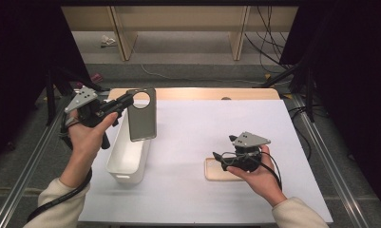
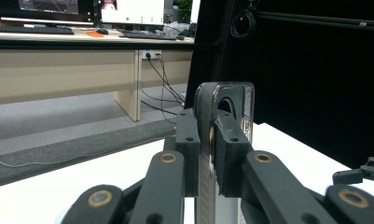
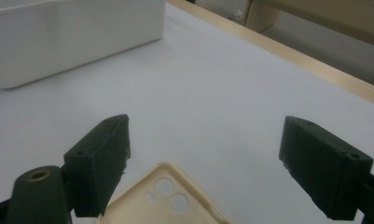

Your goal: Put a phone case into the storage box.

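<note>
My left gripper [image 1: 127,99] is shut on a dark translucent phone case [image 1: 142,115] near its round camera hole and holds it in the air above the white bin [image 1: 113,164]. The left gripper view looks along the case [image 2: 246,105] edge-on, pinched between both pads. A cream phone case [image 1: 213,171] lies flat on the white sheet at the right. My right gripper [image 1: 218,158] hovers low over it with its jaws wide apart. In the right gripper view the cream case [image 3: 142,205] with its camera holes lies between and below the open fingers [image 3: 100,161].
The white bin [image 3: 72,32] stands on the left half of the white sheet [image 1: 202,128]. A wooden table edge [image 1: 216,93] runs along the back. Metal rails [image 1: 321,147] border both sides. Cables lie on the floor beyond the table.
</note>
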Motion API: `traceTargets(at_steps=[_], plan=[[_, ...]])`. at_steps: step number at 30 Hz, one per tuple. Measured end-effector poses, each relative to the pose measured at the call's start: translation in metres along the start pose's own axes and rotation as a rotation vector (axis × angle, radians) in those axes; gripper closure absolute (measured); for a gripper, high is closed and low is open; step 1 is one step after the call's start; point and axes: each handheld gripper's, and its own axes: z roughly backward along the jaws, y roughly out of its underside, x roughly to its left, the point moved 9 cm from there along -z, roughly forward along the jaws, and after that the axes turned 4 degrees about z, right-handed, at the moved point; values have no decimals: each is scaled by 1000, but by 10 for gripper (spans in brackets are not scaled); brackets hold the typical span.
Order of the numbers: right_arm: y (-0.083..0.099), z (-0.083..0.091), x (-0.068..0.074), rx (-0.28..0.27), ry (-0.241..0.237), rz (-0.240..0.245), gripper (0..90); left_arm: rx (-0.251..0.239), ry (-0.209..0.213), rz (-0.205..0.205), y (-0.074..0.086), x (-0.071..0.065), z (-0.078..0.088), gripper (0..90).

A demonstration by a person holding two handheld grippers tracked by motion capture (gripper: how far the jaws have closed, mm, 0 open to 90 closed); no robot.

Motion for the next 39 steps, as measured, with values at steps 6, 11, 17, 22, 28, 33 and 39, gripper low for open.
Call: traceTargets(at_steps=[6,11,17,22,28,33,39], plan=[[0,0,0,0,0,0,173,-3,-16,-7,-1,6,2,815],[0,0,0,0,-1,-1,173,-10,-25,-12,-2,10,3,815],[0,0,0,0,-1,-1,173,-17,-33,-17,-3,15,4,816],[1,-1,0,0,-2,-4,173,-25,-29,-20,-6,19,7,816],[1,-1,0,4,-4,-1,173,-26,-17,-34,-7,22,9,816],[1,-1,0,2,-3,-4,173,-19,-14,-39,-5,24,8,816],[1,-1,0,1,-5,-4,174,-12,-10,-30,-2,29,6,816]])
